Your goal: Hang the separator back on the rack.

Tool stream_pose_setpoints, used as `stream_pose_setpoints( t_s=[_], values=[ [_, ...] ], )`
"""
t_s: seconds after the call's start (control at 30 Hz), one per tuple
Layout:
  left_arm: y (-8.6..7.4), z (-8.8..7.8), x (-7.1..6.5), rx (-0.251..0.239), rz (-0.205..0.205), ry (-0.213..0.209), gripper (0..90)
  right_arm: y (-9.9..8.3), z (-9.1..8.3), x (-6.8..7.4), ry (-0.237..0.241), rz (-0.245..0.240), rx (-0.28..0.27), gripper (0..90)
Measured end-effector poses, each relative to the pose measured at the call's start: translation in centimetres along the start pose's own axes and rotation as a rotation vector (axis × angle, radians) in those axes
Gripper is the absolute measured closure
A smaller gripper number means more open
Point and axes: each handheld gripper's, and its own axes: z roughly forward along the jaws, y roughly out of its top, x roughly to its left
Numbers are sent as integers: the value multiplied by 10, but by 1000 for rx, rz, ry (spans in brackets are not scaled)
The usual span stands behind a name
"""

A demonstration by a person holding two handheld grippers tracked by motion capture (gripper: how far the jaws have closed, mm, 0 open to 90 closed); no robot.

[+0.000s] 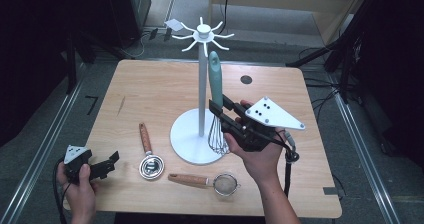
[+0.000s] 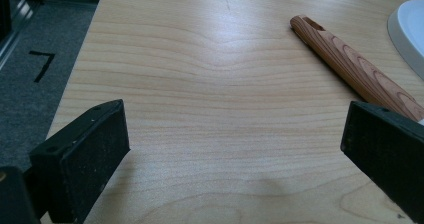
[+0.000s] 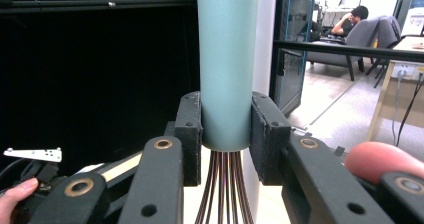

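A whisk with a teal handle (image 1: 216, 79) and copper-coloured wires (image 1: 217, 136) stands upright just right of the white utensil stand's pole (image 1: 202, 84). My right gripper (image 1: 222, 111) is shut on the lower end of the handle; in the right gripper view the two pads (image 3: 189, 134) press on the teal handle (image 3: 227, 69) just above the wires (image 3: 225, 194). The whisk hangs a little above the stand's round base (image 1: 185, 139). My left gripper (image 1: 102, 166) rests at the table's near left corner, open, with bare wood between its jaws (image 2: 235, 149).
A small metal scoop with a wooden handle (image 1: 149, 156) lies left of the base, its handle (image 2: 350, 66) ahead of the left jaws. A wood-handled strainer (image 1: 207, 181) lies near the front edge. The stand's hooks (image 1: 202, 33) spread out at the top.
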Motion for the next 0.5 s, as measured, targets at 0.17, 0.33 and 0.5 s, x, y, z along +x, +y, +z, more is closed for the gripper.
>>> stream_pose_setpoints(
  t_s=[0.17, 0.33, 0.5],
  values=[
    [0, 0, 0, 1, 1, -1, 0, 5, -1, 5, 6, 3, -2, 709],
    [0, 0, 0, 1, -3, -2, 0, 6, 1, 8, 4, 10, -1, 709],
    [0, 0, 0, 1, -3, -2, 0, 6, 4, 9, 3, 14, 8, 709]
  ],
)
